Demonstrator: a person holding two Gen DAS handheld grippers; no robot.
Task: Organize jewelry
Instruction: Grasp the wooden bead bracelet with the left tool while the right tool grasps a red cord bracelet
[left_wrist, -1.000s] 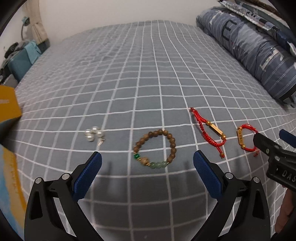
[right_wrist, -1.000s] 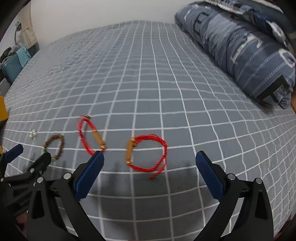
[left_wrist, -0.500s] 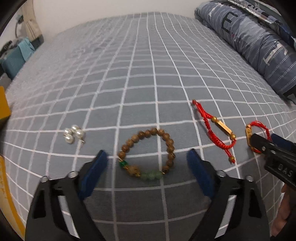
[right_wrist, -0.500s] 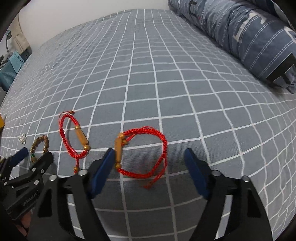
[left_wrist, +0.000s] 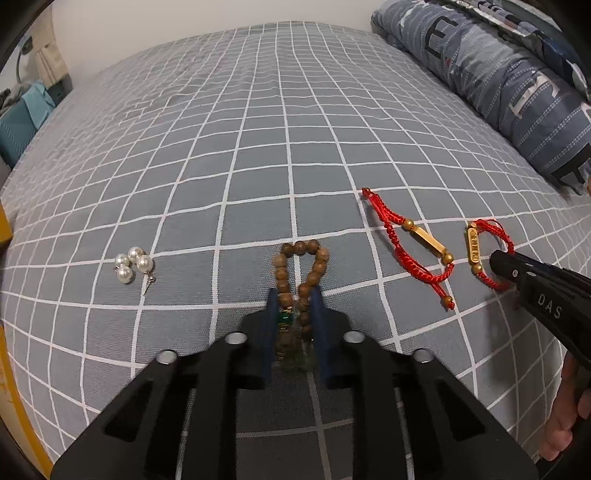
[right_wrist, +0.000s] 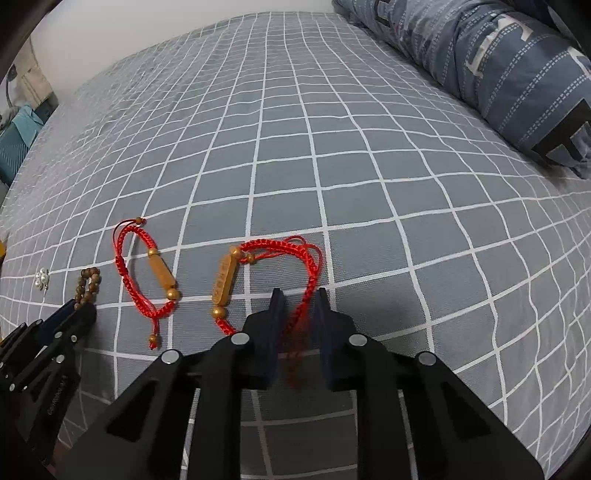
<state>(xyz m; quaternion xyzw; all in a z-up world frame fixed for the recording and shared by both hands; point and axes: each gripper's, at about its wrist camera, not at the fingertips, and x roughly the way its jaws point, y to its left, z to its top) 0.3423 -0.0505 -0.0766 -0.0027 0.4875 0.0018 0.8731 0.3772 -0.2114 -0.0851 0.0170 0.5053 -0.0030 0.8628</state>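
On the grey checked bed sheet (left_wrist: 258, 147), my left gripper (left_wrist: 293, 295) is shut on the brown bead bracelet (left_wrist: 301, 258), squeezing its near, green-beaded side so the loop is pinched narrow. My right gripper (right_wrist: 299, 295) is shut on the right side of a red cord bracelet with a gold bar (right_wrist: 225, 277); it also shows in the left wrist view (left_wrist: 474, 247). A second red cord bracelet (left_wrist: 413, 243) lies between them, free, and shows in the right wrist view (right_wrist: 147, 266). Pearl earrings (left_wrist: 133, 264) lie to the left.
A folded blue patterned duvet (left_wrist: 517, 81) lies along the right side of the bed. A yellow box edge (left_wrist: 5, 229) shows at the far left. A teal object (left_wrist: 22, 122) sits beyond the bed's left edge.
Both grippers moved down and forward onto the sheet and closed: the left on the bead bracelet, now squeezed into a narrow loop, the right on the red cord bracelet's side.
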